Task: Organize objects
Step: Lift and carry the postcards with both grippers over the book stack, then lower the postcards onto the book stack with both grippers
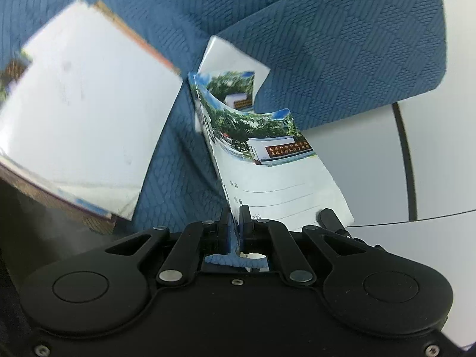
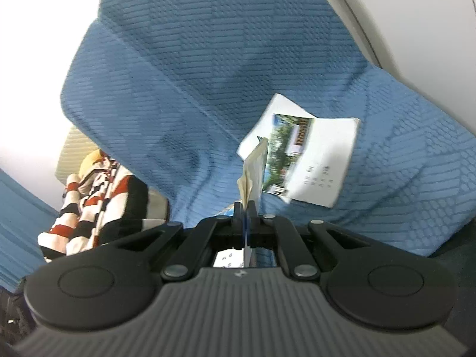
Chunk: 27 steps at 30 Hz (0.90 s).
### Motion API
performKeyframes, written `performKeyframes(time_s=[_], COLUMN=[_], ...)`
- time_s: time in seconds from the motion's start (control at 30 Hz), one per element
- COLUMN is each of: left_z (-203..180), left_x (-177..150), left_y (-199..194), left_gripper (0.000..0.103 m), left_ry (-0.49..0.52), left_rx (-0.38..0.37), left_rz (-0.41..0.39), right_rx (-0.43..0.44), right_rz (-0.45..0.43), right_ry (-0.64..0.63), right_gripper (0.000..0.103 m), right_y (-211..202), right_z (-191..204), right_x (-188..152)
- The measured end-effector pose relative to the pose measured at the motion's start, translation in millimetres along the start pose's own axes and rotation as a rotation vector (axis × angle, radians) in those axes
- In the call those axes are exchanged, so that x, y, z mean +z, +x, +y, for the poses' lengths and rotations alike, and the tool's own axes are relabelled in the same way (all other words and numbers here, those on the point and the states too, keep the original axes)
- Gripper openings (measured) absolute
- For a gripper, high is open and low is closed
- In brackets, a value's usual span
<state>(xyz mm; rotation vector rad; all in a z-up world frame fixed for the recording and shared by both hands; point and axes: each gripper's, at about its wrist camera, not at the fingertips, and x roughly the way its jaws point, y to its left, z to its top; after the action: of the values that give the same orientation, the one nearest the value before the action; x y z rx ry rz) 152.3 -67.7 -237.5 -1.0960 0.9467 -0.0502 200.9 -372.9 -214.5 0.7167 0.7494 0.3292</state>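
My left tongs (image 1: 235,212) pinch a photo booklet (image 1: 267,160) | my right tongs (image 2: 245,208) pinch a thin booklet (image 2: 254,163) by its edge | another booklet (image 2: 312,154) lies on the blue cushion (image 2: 208,74)

left tongs (image 1: 235,212): matte black plastic body, two round raised discs at the sides, silver pivot pins on angled link arms, small screws at the lower corners and mid-plate
left tongs fingers (image 1: 244,217): narrow black bars – blue strip on the inner faces
right tongs (image 2: 245,209): same black linkage and discs, silver pins; grey ribbed cover plate with a tiny logo
right tongs fingers (image 2: 237,212): slim, black – blue inner lining
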Motion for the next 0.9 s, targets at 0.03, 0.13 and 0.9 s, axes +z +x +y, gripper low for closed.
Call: performKeyframes(time_s=[0.03,0.13,0.9], left_z=[-2.7,-9.5,42.9], left_x=[4.1,17.2,98.5], left_y=[-6.7,-29.5,-110.4], left_gripper=[0.004,0.004,0.004], left_ry=[0.009,0.031,0.053], left_rx=[0.000,-0.015,0.024], left_rz=[-0.009,-0.038,-0.113], right_rx=[0.007,0.032,0.080], right_rz=[-0.004,-0.021,0.050], right_ry=[0.000,-0.001,-0.044], right_gripper=[0.004,0.004,0.004], right_y=[-0.6,-1.5,46.3], right_z=[5.5,23.5,119.3], right_x=[0.3,2.1,-34.4])
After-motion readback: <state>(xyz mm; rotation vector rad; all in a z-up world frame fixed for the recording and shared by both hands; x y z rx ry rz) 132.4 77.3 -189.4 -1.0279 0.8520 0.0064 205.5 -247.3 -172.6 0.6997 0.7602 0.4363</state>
